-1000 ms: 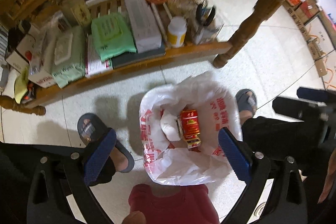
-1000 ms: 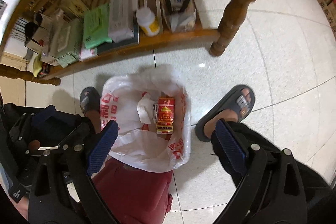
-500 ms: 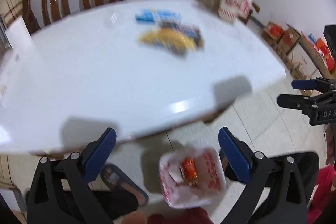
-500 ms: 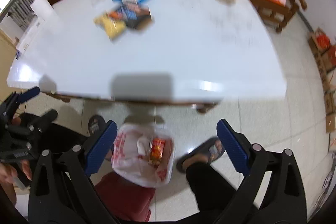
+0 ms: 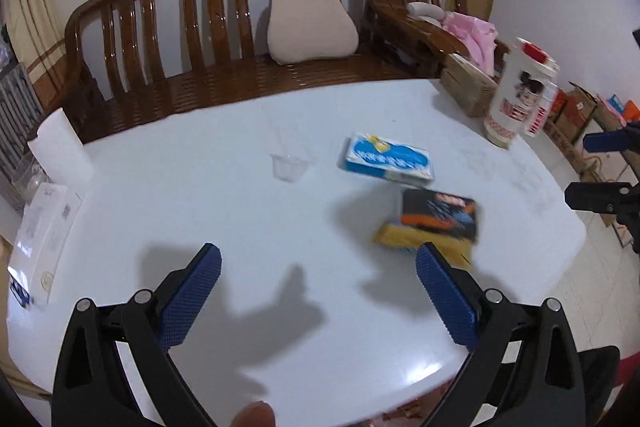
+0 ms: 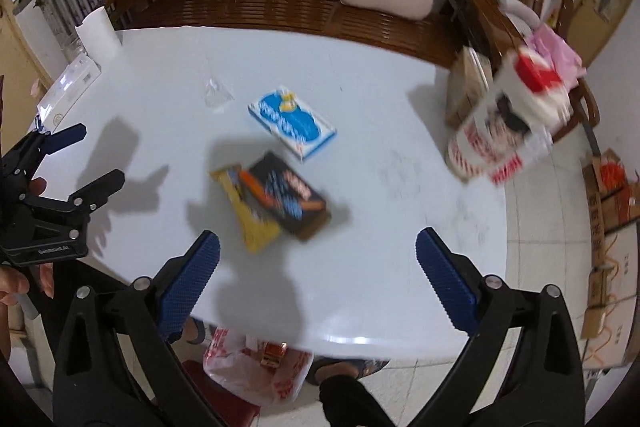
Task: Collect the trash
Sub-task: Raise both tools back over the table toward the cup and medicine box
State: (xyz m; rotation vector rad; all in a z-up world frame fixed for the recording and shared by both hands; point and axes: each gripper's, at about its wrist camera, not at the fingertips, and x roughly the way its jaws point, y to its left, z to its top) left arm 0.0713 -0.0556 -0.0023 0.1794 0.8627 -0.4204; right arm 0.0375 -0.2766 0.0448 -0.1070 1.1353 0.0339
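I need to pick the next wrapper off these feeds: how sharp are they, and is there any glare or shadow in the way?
Left wrist view: dark packet motion-smeared, blue-and-white box softer, gripper shadows on the table. Right wrist view: both packages blurred, white tub worst; small glare at the near table edge.

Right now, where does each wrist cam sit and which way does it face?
Left wrist: on the left gripper, above the white table, facing the bench; own open fingers show.
Right wrist: on the right gripper, angled down; open fingers, trash bag below.
Shared: blue box, black packet.
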